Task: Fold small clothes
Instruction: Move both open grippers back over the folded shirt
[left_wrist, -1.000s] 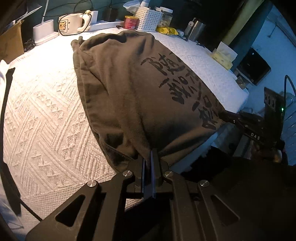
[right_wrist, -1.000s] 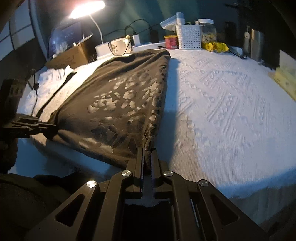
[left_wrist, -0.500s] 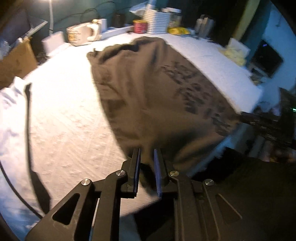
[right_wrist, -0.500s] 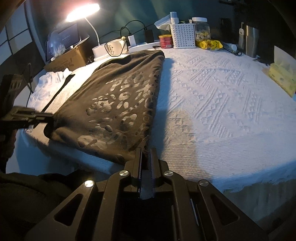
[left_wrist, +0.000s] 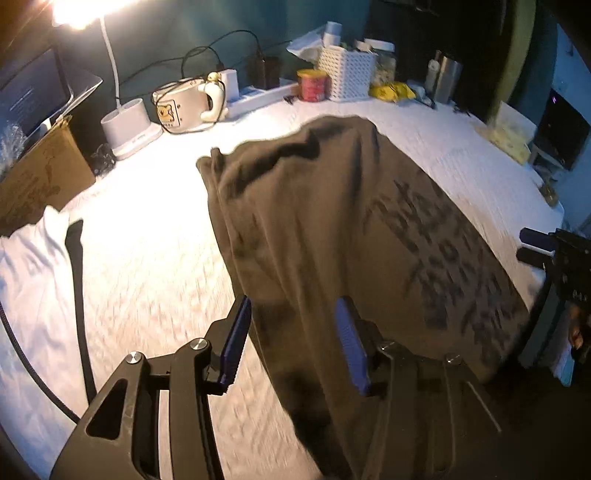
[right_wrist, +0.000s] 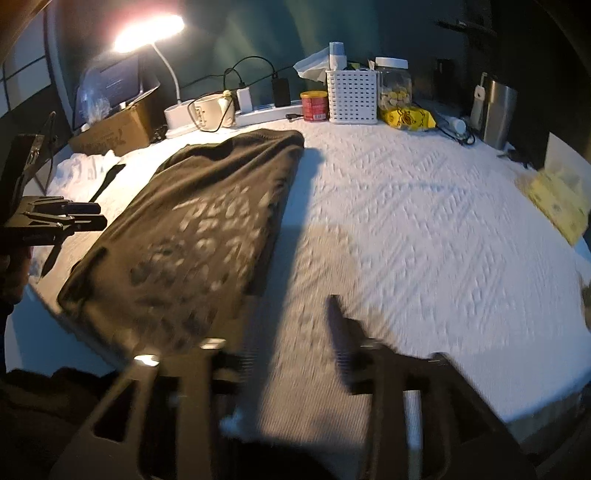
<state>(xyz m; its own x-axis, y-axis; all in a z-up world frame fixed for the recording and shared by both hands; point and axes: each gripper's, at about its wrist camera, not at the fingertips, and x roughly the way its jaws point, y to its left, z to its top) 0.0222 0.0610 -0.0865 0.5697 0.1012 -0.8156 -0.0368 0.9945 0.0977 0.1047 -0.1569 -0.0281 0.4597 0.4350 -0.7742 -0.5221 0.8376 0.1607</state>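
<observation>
- The dark brown garment (left_wrist: 332, 229), with printed lettering on top, lies folded lengthwise on the white textured bedspread (left_wrist: 147, 258); its near end reaches the edge of the bed.
- The left gripper (left_wrist: 291, 347) has just been opening: its blue-padded fingers (left_wrist: 236, 339) stand apart above the garment's near left corner, and neither pad presses on the cloth.
- The right gripper (right_wrist: 291, 332) has likewise just been opening; its jaws are spread wide over bare bedspread just right of the garment's near right corner, holding nothing. This view is blurred.
- In the right wrist view the left gripper shows at the far left edge, fingers parted.
- At the far side stand a lit desk lamp (right_wrist: 147, 33), a white perforated basket (right_wrist: 352, 96), a red tin (right_wrist: 314, 106) and a clear jar (right_wrist: 393, 86).
- A cardboard box (left_wrist: 37, 177) sits at the left.
</observation>
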